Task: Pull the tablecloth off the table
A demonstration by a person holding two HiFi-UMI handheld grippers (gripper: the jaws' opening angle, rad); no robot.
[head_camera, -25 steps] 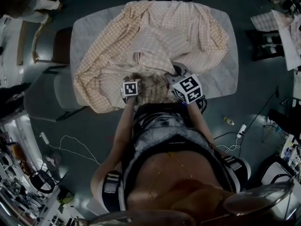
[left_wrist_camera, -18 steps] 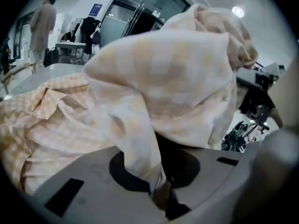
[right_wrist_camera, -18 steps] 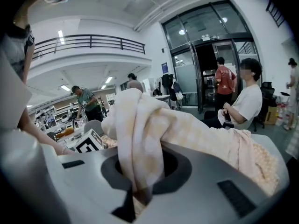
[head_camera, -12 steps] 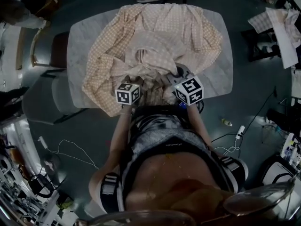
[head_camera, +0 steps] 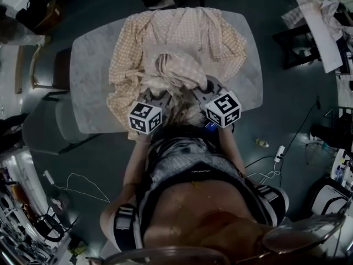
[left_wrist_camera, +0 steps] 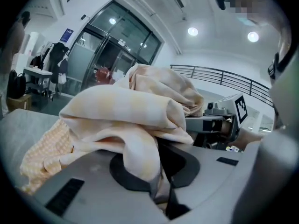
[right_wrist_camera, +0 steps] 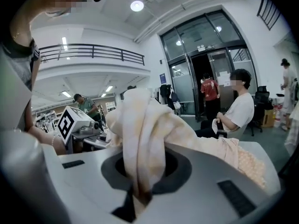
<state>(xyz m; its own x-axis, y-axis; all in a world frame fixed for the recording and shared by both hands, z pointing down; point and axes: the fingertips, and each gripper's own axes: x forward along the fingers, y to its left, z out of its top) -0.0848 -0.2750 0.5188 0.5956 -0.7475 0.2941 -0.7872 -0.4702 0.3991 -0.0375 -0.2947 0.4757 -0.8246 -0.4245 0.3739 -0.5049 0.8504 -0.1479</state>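
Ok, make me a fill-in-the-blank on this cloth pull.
The left claw and right claw are each ____ on the cloth.
The cloth's pattern is ____.
In the head view, the brown chair stands ____ of the table.
Missing: shut; checked; left.
Note: the left claw has just been closing on the cloth.

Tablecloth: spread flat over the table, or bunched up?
Bunched up: the tablecloth lies crumpled, bare table showing on both sides, folds pinched in the left tongs and right tongs.
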